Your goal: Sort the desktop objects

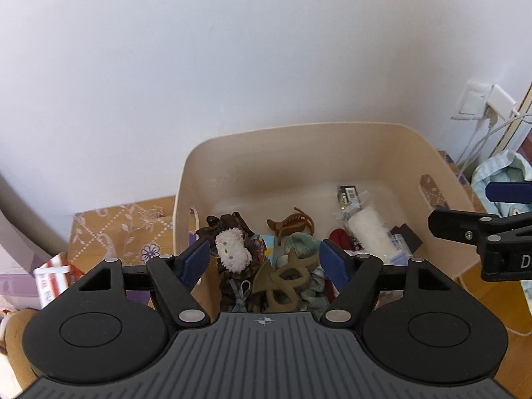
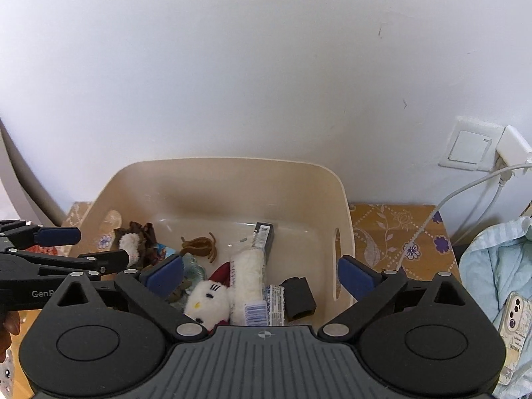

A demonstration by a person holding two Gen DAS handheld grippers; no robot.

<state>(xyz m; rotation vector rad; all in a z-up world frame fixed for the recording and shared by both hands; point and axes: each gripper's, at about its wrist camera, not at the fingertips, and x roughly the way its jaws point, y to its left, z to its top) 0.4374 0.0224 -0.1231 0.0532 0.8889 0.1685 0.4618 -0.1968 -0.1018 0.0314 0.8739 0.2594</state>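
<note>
Beige plastic bin (image 1: 299, 146) fills the left wrist view, standing on a patterned counter (image 1: 123, 226) against a white wall. Left tongs (image 1: 264, 262) hover spread wide and empty over the bin's near side, above a plush toy (image 1: 231, 252) and a brown hair claw (image 1: 291, 224). In the right wrist view, right tongs (image 2: 261, 274) also gape empty over the bin (image 2: 229, 173), above a white cat plush (image 2: 207, 301). A phone (image 2: 515, 326) lies right of the bin.

Black tongs (image 1: 264, 261), blue pads (image 1: 196, 259), grey ribbed housing (image 1: 266, 359)
</note>
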